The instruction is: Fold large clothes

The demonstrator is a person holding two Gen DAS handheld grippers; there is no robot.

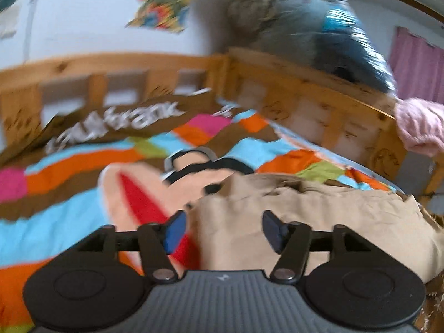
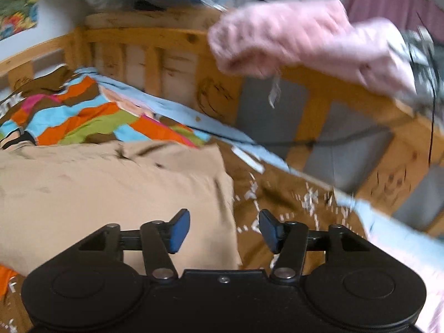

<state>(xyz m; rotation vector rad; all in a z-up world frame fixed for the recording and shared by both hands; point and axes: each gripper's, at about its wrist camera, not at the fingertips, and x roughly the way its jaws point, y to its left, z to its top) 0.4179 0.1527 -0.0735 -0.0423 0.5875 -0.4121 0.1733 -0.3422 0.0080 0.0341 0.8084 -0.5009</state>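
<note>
A tan garment (image 1: 319,222) lies folded on the colourful bedspread (image 1: 69,222); it also shows in the right wrist view (image 2: 111,194). My left gripper (image 1: 223,230) is open and empty, hovering over the garment's left edge. My right gripper (image 2: 224,229) is open and empty, above the garment's right edge, where it meets the brown patterned part of the bedspread (image 2: 291,202). Both views are blurred by motion.
A wooden bed rail (image 1: 305,88) runs behind the bed and along the right side (image 2: 347,102). A pink fluffy cloth (image 2: 305,41) hangs over the rail. A plastic-wrapped bundle (image 1: 305,27) sits above the corner of the rail.
</note>
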